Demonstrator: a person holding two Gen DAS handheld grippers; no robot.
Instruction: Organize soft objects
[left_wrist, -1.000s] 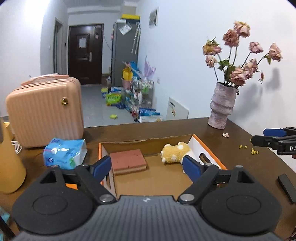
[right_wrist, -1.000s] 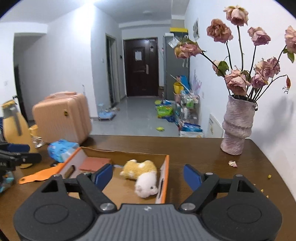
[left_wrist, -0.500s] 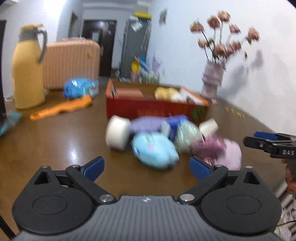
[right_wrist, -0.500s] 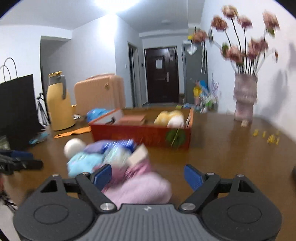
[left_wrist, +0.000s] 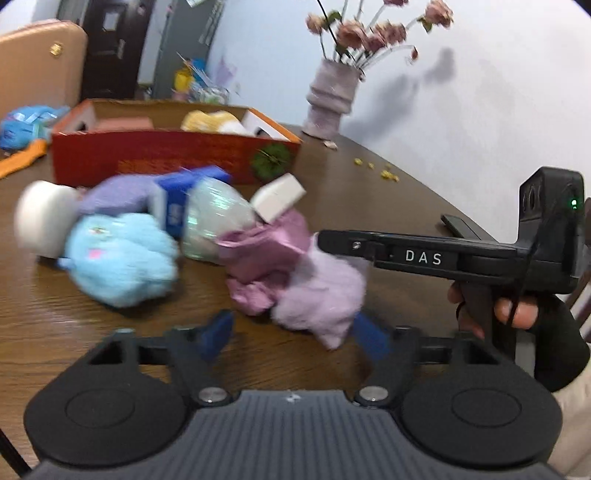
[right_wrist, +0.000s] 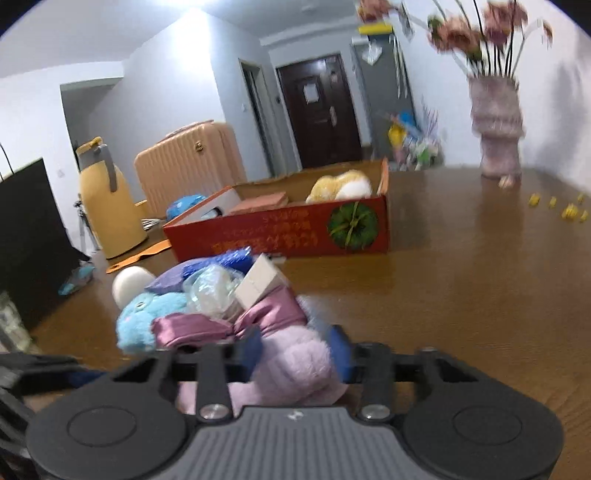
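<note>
A pile of objects lies on the brown table: a pink fluffy plush (left_wrist: 321, 295) with a mauve satin bow (left_wrist: 266, 254), a light blue plush (left_wrist: 122, 258), a purple cloth (left_wrist: 118, 192), a clear plastic bag (left_wrist: 218, 218), a white block (left_wrist: 279, 197) and a white roll (left_wrist: 42, 218). My right gripper (right_wrist: 295, 349) has its fingers on both sides of the pink plush (right_wrist: 295, 365), closing on it. My left gripper (left_wrist: 295, 332) is open just in front of the same plush. The red cardboard box (right_wrist: 288, 230) behind holds a yellow plush (right_wrist: 340, 184) and a brown block (right_wrist: 262, 201).
A vase of dried roses (left_wrist: 332, 99) stands at the back right. A yellow jug (right_wrist: 107, 210), a peach suitcase (right_wrist: 188, 173), a blue tissue pack (left_wrist: 26, 122) and an orange tool (left_wrist: 22, 158) are at the left. Yellow crumbs (right_wrist: 565, 210) dot the table.
Both grippers pulled back from above the box and dropped low to the pile. The right gripper moved in around the pink plush and its fingers narrowed.
</note>
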